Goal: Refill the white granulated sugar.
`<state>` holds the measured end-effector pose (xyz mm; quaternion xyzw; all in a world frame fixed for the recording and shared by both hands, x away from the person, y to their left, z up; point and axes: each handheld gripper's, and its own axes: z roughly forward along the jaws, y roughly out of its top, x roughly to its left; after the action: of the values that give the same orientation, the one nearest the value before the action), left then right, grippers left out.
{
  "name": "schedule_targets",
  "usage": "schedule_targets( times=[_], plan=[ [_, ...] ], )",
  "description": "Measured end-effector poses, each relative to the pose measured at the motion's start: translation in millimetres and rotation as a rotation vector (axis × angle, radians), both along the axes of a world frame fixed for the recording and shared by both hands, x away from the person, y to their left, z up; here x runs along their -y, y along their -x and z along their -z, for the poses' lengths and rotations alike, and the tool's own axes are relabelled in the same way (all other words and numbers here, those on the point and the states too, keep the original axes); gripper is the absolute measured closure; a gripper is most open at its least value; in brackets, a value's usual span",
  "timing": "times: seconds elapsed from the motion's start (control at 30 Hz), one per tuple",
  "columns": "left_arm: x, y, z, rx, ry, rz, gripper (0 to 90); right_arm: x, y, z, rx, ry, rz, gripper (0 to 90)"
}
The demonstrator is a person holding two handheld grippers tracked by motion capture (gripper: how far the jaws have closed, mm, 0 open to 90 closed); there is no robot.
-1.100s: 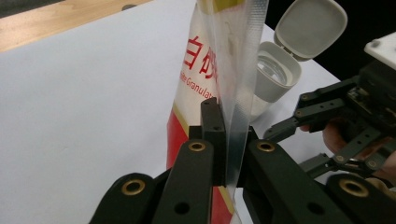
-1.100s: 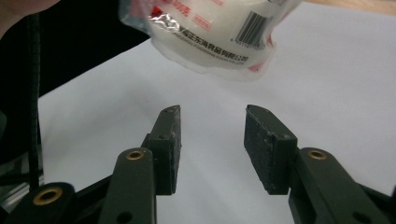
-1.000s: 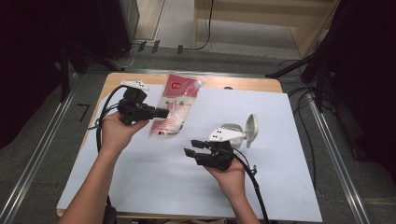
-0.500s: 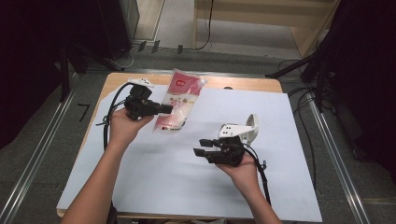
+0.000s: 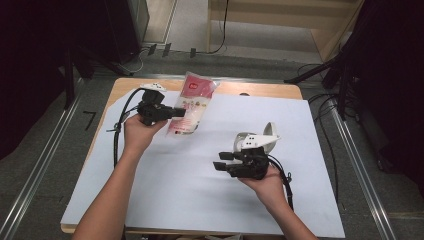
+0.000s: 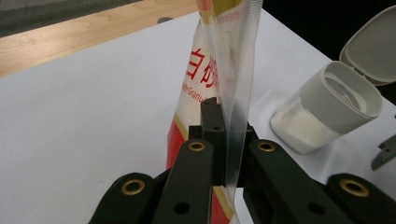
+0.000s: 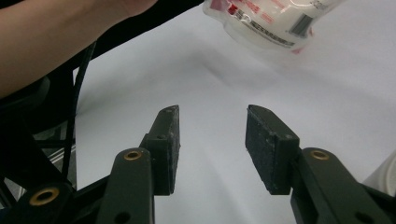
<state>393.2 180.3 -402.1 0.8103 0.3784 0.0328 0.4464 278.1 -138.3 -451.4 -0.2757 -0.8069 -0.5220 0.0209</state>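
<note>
- The left gripper is clamping tight on the sealed side edge of a red-and-white sugar pouch, lifting it tilted over the far left part of the white sheet covering the worktop.
- The right gripper is hanging with its jaws partly apart and nothing between them, near the sheet's middle.
- A white jar, holding white granules with its flip lid open, is standing just beside the right gripper.
</note>
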Motion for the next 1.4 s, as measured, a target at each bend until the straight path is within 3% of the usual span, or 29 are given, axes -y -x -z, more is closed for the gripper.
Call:
schedule_targets(
  times=[0.1,0.13,0.2,0.33,0.47,0.77,0.97,1.4],
  plan=[
    [1.2,-1.8,7.9,-0.012,-0.004,-0.010,90.0,0.4,3.5,0.8,0.030,0.022,-0.001,56.2],
    [2.2,-2.1,9.9,-0.012,-0.032,-0.007,90.0,0.4,5.0,1.0,0.035,0.028,0.000,56.2],
    [4.2,-1.9,12.8,-0.017,-0.049,-0.003,90.0,0.8,7.6,1.8,0.054,0.047,-0.007,56.3],
    [1.6,0.1,14.4,-0.015,-0.030,0.007,90.0,4.9,13.1,4.8,0.069,0.056,0.007,56.5],
    [-2.8,2.7,17.5,-0.017,-0.006,0.004,90.0,10.9,14.9,6.1,0.043,0.045,0.025,56.6],
    [-14.1,12.1,22.5,-0.013,-0.006,0.007,89.6,21.6,15.6,3.0,0.054,0.054,0.072,56.6],
    [-19.2,16.1,22.2,-0.019,-0.020,0.007,88.9,19.5,19.1,5.6,0.081,0.115,0.073,56.6],
    [-27.8,34.8,27.4,-0.018,-0.039,-0.004,87.1,14.6,18.6,11.3,0.045,0.118,0.058,56.0]
  ],
)
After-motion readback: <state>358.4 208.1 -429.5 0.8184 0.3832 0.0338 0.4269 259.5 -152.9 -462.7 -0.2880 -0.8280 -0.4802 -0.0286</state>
